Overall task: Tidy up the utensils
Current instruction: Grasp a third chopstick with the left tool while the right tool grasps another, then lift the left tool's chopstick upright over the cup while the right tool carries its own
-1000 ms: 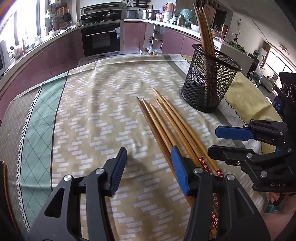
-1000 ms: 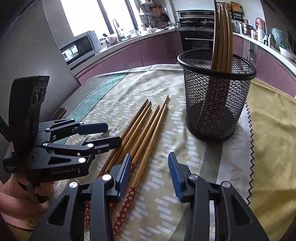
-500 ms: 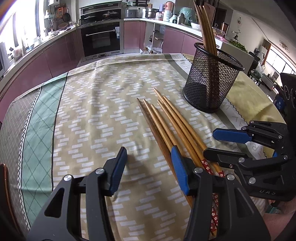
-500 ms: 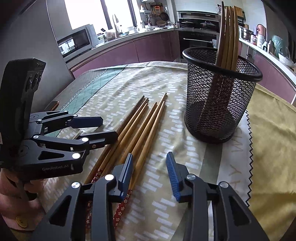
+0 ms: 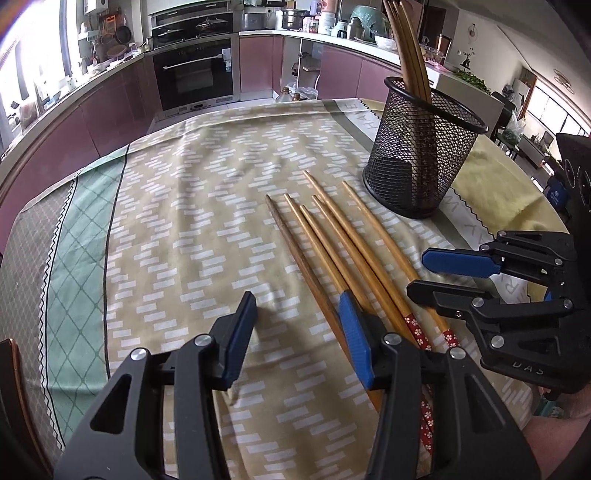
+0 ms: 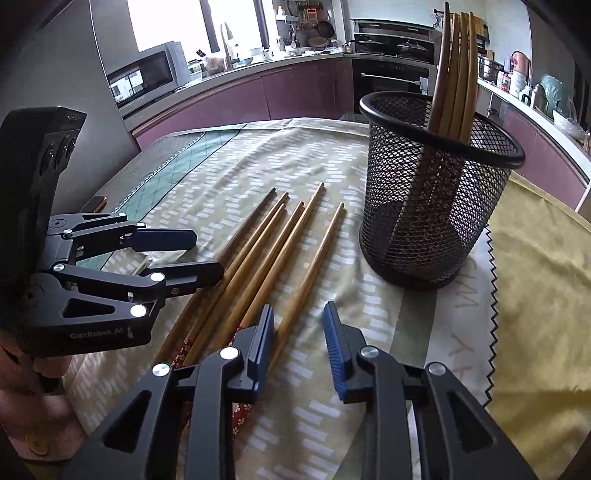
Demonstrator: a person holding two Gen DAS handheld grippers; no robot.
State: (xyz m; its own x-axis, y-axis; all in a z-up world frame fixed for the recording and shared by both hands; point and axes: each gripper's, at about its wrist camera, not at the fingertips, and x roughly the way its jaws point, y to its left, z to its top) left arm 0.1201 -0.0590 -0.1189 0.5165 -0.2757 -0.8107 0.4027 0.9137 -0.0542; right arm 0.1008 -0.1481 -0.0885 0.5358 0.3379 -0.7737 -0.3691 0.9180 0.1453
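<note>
Moved: my right gripper jaws just narrowed round the rightmost chopstick, unclamped | left gripper open, empty | Handling: stiff, light, slippery; grip mid-shaft

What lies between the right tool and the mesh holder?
In the right wrist view, only bare patterned tablecloth separates the right tool from the mesh holder; the loose chopsticks lie off to the left.

Daylight floods through a window over a curved kitchen counter with mauve cabinets and a built-in oven.
</note>
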